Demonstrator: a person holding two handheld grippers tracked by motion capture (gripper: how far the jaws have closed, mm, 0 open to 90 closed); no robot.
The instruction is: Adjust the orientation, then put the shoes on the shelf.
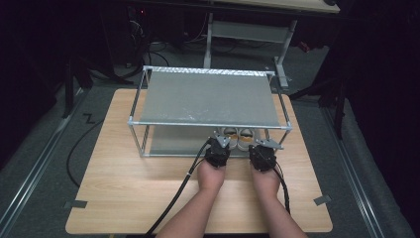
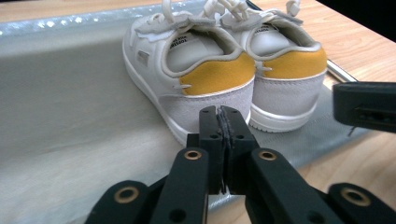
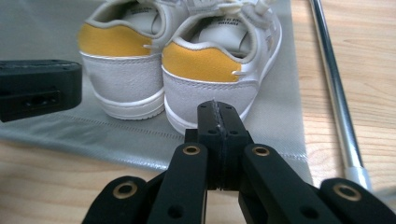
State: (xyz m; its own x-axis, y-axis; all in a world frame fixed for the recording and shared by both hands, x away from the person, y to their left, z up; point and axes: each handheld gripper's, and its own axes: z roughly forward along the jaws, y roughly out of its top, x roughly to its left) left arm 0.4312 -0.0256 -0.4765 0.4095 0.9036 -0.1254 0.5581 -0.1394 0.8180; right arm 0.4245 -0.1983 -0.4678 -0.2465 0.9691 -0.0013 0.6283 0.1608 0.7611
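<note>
Two-tier shoe rack (image 1: 208,96) w/ metal-tube frame & grey fabric shelves stands on a wooden worktop (image 1: 124,188). A pair of small white sneakers w/ yellow heel patches sits on the lower shelf (image 2: 70,116), near its front edge & toward the rack's right end, heels facing the person. The two shoes stand upright, side by side, touching or nearly so.

Left gripper (image 2: 219,112): fingers pressed together, nothing between them; tips point at the heel of the left sneaker (image 2: 196,70), just short of it, apart from it. In the high view the left gripper (image 1: 218,148) is held at the rack's front edge, cable trailing back over the worktop.

Right gripper (image 3: 218,108): fingers fully closed, holding nothing; tips aimed at the heel of the right sneaker (image 3: 219,60), close to it but not touching. In the high view the right gripper (image 1: 262,154) sits just beside the left one, both in front of the shoes.

Right gripper view also shows the rack's front-right tube (image 3: 334,88) lying along the worktop beside the shelf fabric, & part of the left gripper at the frame's left edge.
</note>
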